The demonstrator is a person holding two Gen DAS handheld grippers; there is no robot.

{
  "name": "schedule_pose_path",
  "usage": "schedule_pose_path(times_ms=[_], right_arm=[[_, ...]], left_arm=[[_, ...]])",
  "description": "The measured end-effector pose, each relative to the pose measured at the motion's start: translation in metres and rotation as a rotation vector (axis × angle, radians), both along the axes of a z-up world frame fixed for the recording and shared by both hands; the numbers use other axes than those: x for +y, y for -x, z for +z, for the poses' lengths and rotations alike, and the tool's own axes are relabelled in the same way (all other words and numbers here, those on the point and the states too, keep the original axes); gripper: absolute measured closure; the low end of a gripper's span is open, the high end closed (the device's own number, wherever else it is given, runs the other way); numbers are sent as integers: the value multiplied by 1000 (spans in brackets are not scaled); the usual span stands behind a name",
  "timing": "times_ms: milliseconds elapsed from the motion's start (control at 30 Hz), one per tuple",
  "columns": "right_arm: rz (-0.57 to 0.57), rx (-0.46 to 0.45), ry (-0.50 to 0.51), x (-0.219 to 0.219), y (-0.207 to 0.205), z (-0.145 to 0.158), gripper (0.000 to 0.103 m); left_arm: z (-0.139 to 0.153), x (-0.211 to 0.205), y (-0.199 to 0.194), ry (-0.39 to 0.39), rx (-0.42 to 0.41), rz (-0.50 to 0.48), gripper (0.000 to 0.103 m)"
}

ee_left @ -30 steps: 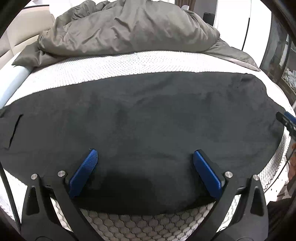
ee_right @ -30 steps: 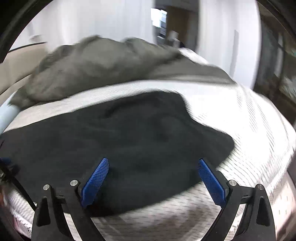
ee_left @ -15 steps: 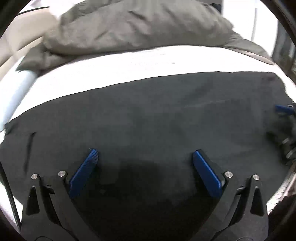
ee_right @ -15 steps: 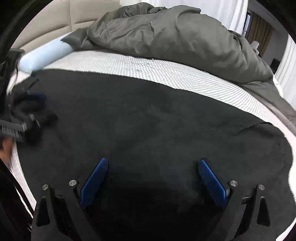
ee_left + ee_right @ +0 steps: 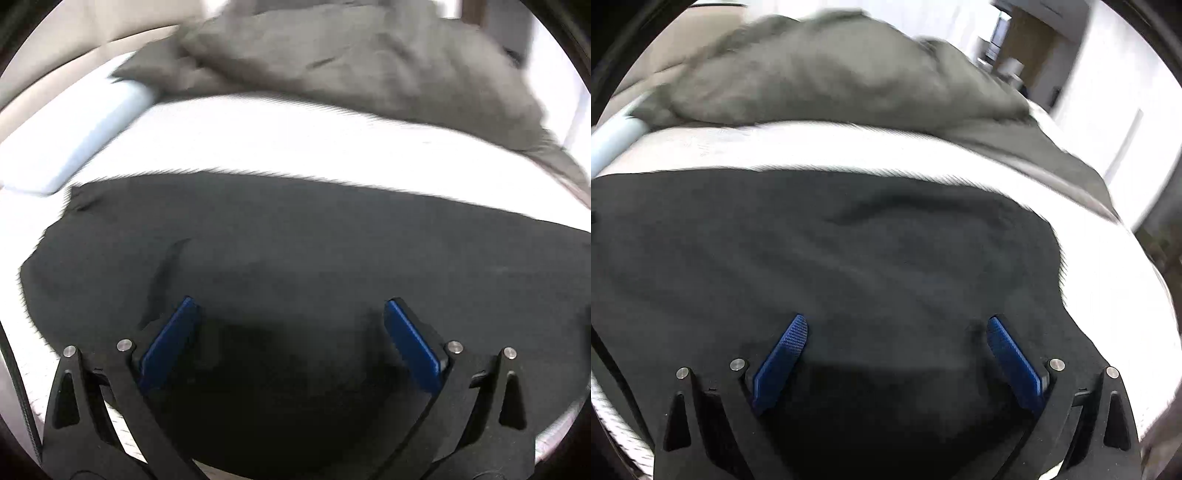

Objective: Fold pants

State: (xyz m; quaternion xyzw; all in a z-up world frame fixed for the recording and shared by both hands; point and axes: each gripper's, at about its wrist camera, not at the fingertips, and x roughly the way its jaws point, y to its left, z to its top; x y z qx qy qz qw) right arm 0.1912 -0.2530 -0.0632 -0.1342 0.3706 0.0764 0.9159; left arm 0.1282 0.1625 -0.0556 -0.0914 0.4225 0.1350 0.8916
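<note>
The black pants (image 5: pixel 314 258) lie spread flat across the white mattress (image 5: pixel 277 136), and they fill the lower half of both views. In the left wrist view their left end with a dark slit (image 5: pixel 166 273) is in sight. In the right wrist view the pants (image 5: pixel 831 258) end at a rounded right edge. My left gripper (image 5: pixel 288 314) is open and empty, just above the cloth near its front edge. My right gripper (image 5: pixel 895 328) is open and empty over the right part of the pants. Both views are blurred by motion.
A crumpled grey duvet (image 5: pixel 351 62) is heaped at the back of the bed, also in the right wrist view (image 5: pixel 831 74). A pale blue bolster (image 5: pixel 77 136) lies at the back left. The mattress's right edge (image 5: pixel 1126 302) drops off beside the pants.
The left view has swung left toward the pants' left end and the bolster. The right view has swung right toward the pants' right edge. The other gripper has left each view. Both stay open.
</note>
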Motion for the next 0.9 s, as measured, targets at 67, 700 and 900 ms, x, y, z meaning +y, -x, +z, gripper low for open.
schedule_pose_path(times_ms=[67, 700, 900], right_arm=[[72, 1, -68, 30, -2, 9, 3], [-288, 116, 70, -15, -68, -19, 4], [-119, 79, -132, 40, -62, 18, 12]], left_arm=[[8, -29, -15, 13, -9, -107, 1], [-21, 18, -65, -106, 166, 114, 0], [-11, 48, -55, 8, 78, 200, 1]])
